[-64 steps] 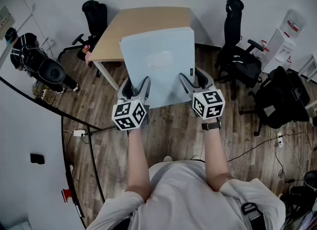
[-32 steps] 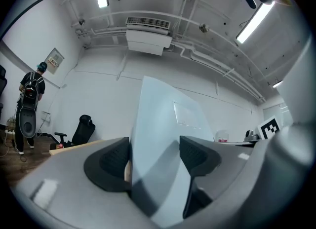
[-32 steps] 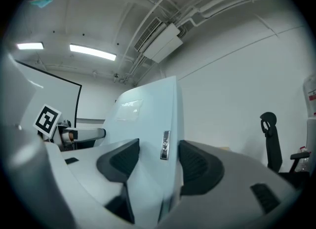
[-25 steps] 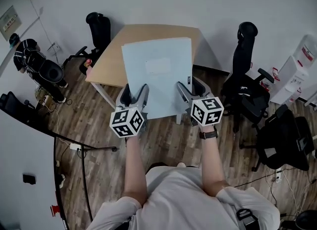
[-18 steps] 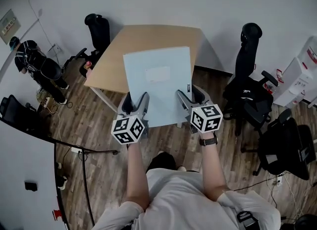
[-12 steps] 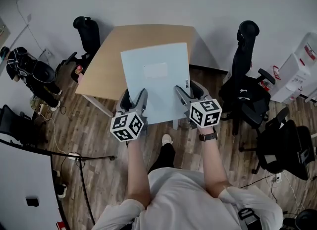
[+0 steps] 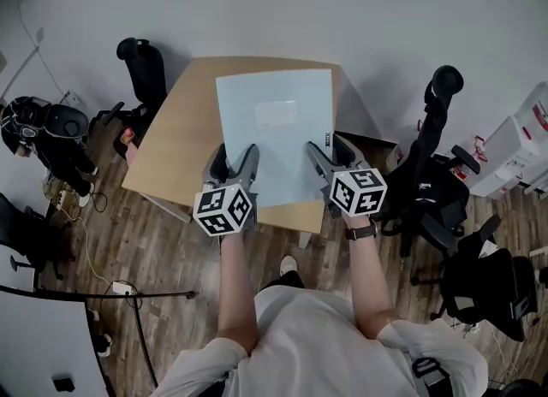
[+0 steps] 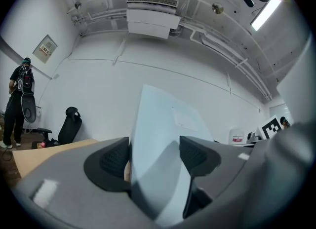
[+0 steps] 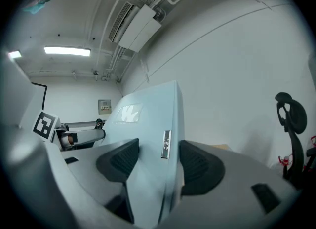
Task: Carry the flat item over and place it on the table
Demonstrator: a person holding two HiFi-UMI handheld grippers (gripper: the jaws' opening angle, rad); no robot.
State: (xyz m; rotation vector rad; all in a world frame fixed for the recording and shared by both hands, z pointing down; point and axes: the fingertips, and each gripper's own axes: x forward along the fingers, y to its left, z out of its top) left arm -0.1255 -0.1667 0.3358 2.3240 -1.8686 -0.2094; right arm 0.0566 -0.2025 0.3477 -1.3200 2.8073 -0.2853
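A pale blue flat box [image 7: 276, 130] with a white label hangs level above the wooden table [image 7: 175, 147], held at its near edge from both sides. My left gripper [image 7: 239, 164] is shut on the flat box's near left corner, and my right gripper [image 7: 324, 157] is shut on its near right corner. In the left gripper view the flat box [image 8: 165, 139] runs between the two black pads [image 8: 111, 161]. In the right gripper view the flat box [image 9: 148, 139] sits between the pads [image 9: 197, 166], a small tag on its side edge.
Black office chairs stand at the table's far left [image 7: 141, 66] and to the right [image 7: 437, 173], with another [image 7: 484, 288] at the lower right. A person [image 7: 38, 130] stands by the left wall. White cartons [image 7: 514, 139] sit at the right edge. Cables lie on the wood floor [image 7: 111, 241].
The person has walked up to the table carrying the flat box. The box, earlier over the floor short of the table, now hangs over the tabletop. Both grips are unchanged.
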